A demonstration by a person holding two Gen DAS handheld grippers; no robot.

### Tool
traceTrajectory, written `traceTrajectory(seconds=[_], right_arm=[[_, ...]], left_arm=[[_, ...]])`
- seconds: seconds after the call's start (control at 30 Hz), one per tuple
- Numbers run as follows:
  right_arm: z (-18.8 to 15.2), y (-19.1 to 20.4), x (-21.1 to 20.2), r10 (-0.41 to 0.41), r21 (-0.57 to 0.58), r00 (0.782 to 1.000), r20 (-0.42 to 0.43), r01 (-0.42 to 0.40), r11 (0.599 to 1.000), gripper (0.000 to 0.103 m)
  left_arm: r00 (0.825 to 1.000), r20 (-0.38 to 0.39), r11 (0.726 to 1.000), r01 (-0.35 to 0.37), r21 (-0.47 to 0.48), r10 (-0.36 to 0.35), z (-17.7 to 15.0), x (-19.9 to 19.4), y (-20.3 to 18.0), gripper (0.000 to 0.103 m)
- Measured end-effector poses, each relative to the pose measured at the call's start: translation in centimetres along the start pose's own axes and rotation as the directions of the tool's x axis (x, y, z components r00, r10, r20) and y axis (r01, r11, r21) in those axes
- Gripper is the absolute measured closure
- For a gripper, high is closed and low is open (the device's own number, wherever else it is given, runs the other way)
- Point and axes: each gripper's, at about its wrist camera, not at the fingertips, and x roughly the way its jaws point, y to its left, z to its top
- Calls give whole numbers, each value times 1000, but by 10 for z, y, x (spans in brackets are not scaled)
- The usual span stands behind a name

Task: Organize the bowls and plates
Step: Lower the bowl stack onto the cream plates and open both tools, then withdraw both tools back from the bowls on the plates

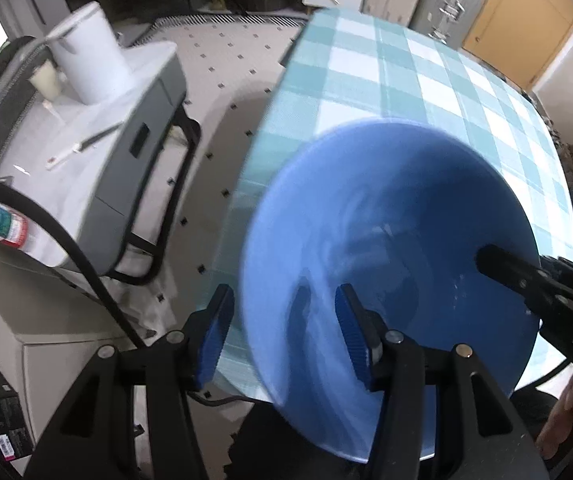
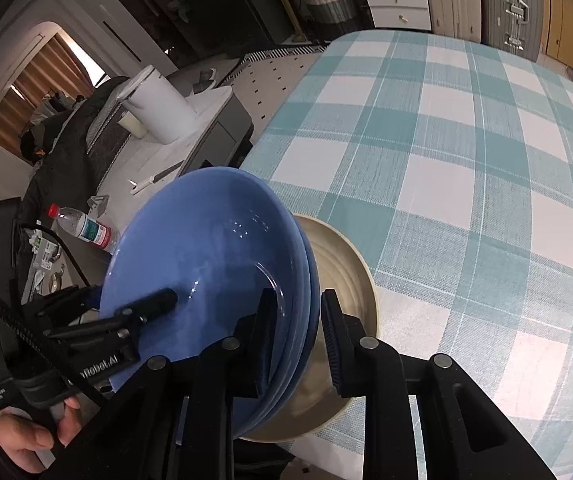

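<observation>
Left gripper [image 1: 284, 336] has its blue-padded jaws spread either side of the near rim of the blue plates [image 1: 386, 272], one pad outside the rim, one over the inside, and neither looks like it's pressing. Right gripper [image 2: 298, 334] is pinching the opposite rim of that same stack, one finger on the inside face and the other on the underside. From the right wrist view you can see several blue plates nested together and tilted up on edge, leaning over a beige bowl [image 2: 350, 280] that sits on the checked tablecloth [image 2: 466, 152] near the table's corner. A hand [image 2: 30, 436] grips the left handle at bottom left. Off the table there's a white bucket [image 1: 86, 56] and a water bottle [image 2: 82, 228].
</observation>
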Motion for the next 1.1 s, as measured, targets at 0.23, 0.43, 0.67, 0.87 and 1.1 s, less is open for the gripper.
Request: traceTrajectory(seconds=[0.23, 0.43, 0.67, 0.87, 1.1], right_arm=[[-3, -7, -28, 56, -8, 993, 101, -55, 998, 76], [-24, -23, -65, 140, -53, 969, 206, -132, 990, 76], [-70, -44, -110, 189, -154, 903, 385, -139, 978, 68], [-103, -51, -136, 167, -213, 846, 507, -65, 975, 50], [-131, -37, -148, 170, -296, 777, 607, 23, 955, 22]], left_arm=[[981, 191, 998, -33, -43, 41, -8, -45, 13, 50], [877, 479, 999, -42, -24, 48, -42, -107, -5, 21], [753, 656, 996, -5, 93, -57, -81, -139, -54, 6], [702, 710, 992, -38, 118, -58, -93, -140, -89, 3], [645, 764, 993, -72, 89, -22, -115, -135, -95, 0]])
